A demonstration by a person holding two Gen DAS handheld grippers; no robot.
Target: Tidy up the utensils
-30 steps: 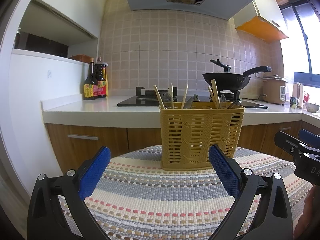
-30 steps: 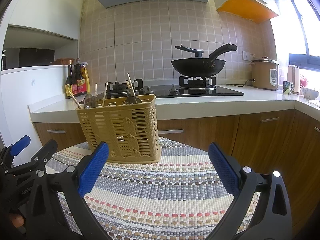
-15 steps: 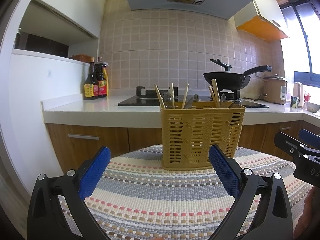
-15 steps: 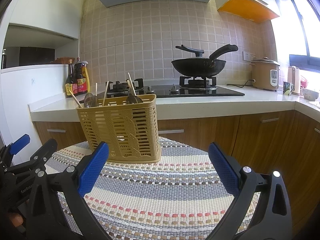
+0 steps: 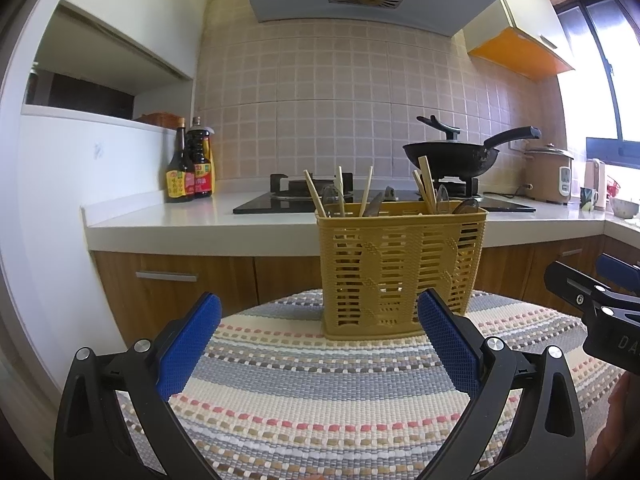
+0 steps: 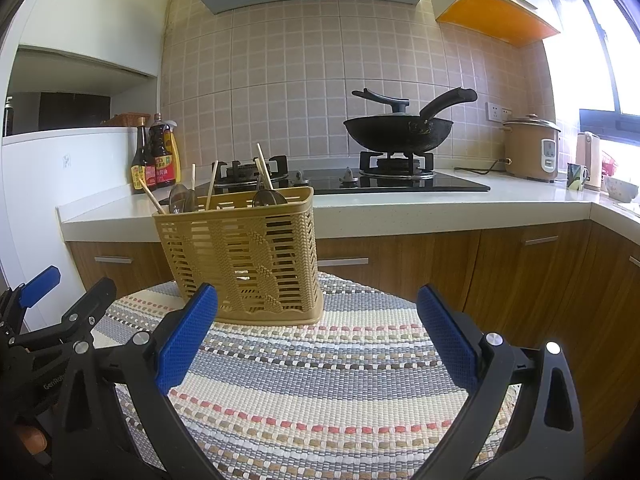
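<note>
Right now both tongs are wide open and hold nothing. The left tongs (image 5: 318, 344) face the yellow basket (image 5: 402, 268), which stands at 12 o'clock on the striped mat (image 5: 320, 392). For the right tongs (image 6: 318, 340) it sits at 11 o'clock. Chopsticks (image 5: 366, 191) and spoons (image 6: 269, 199) stick up, mixed together. I think it is best to pick one chopstick near its top, pinch gently, and lift straight up so the basket does not tip.

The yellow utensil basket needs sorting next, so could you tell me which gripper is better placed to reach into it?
Probably the left. The yellow utensil basket stands almost straight ahead of the open left gripper, while it sits off to the left of the open right gripper.
</note>
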